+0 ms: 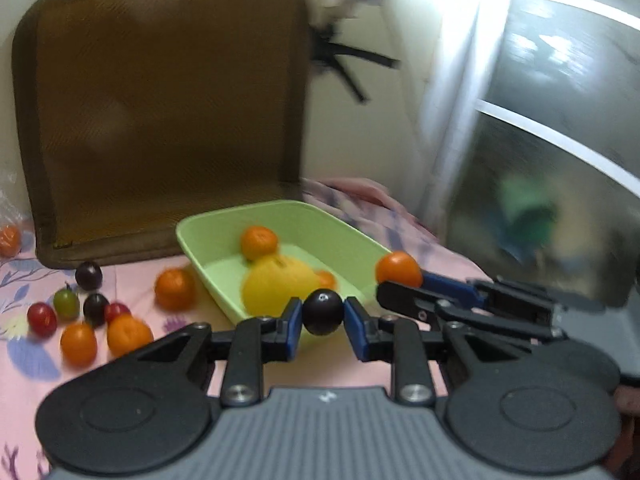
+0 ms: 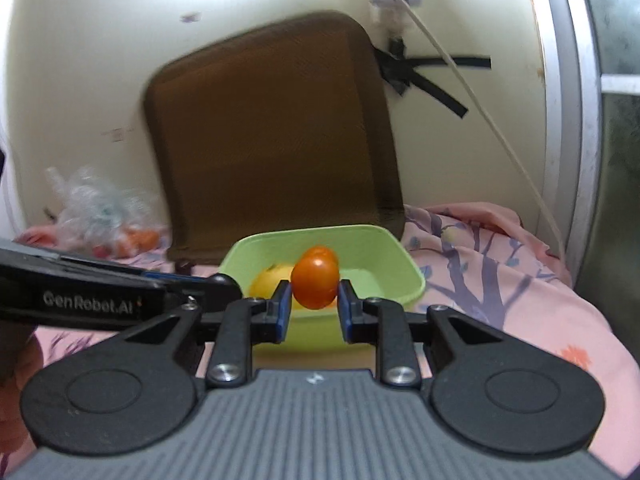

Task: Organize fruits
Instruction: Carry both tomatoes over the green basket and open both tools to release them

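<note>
A light green tray [image 1: 224, 220] sits on the pink floral cloth, holding a yellow fruit [image 1: 276, 284] and a small orange one [image 1: 259, 242]. My left gripper [image 1: 322, 318] is shut on a dark plum [image 1: 322, 311] at the tray's near rim. My right gripper [image 2: 313, 304] is shut on an orange tomato [image 2: 315, 282] just before the green tray [image 2: 400, 256]; in the left wrist view the same orange tomato [image 1: 399, 269] shows at the tray's right corner. Several loose fruits [image 1: 80, 316], red, green, dark and orange, lie left of the tray.
A brown cushion [image 1: 160, 112] leans against the cream wall behind the tray. A clear plastic bag [image 2: 100, 212] with fruit lies at the far left. A white cable [image 2: 480, 112] hangs at the right, beside a metal-framed window [image 1: 560, 140].
</note>
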